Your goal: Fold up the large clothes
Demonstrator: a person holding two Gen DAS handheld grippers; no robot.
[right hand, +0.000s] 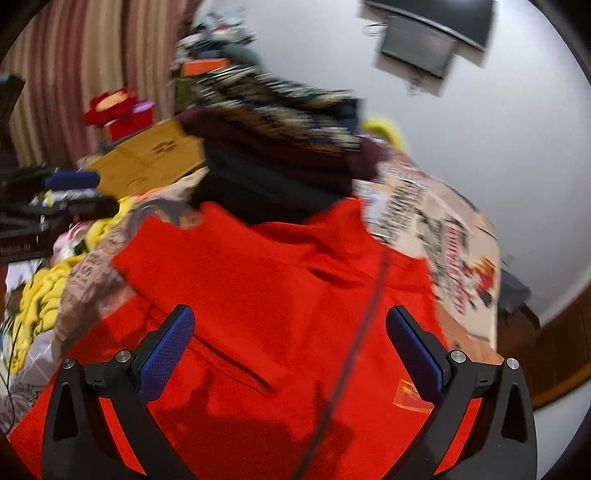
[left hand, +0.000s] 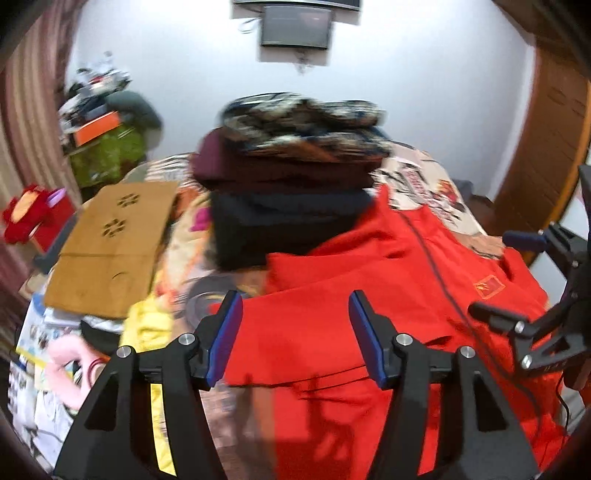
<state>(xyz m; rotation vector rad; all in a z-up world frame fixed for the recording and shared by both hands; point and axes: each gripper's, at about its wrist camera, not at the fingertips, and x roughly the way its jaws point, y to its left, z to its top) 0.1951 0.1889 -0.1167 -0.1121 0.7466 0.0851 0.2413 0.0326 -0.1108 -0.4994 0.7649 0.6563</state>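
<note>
The left claw (left hand: 295, 332) and right claw (right hand: 290, 350) both stood released, ribbed blue pads apart and empty. Below and ahead of them lay the smooth red garment (left hand: 369, 295), spread flat, a dark zip line crossing it.

A: What's on the wall?
B: A dark screen (left hand: 294, 26), high up, on a white wall (left hand: 424, 92).

A: And to the left?
B: A striped curtain (left hand: 29, 122). Near it, a red box (left hand: 50, 221) with a red plush thing on top, and a flat cardboard sheet (left hand: 110, 254) with cut-out patterns.

A: Further back?
B: A cluttered heap with an orange box (left hand: 96, 131) on green cloth (left hand: 107, 155).

A: On the right?
B: A wooden door (left hand: 546, 147).
</note>
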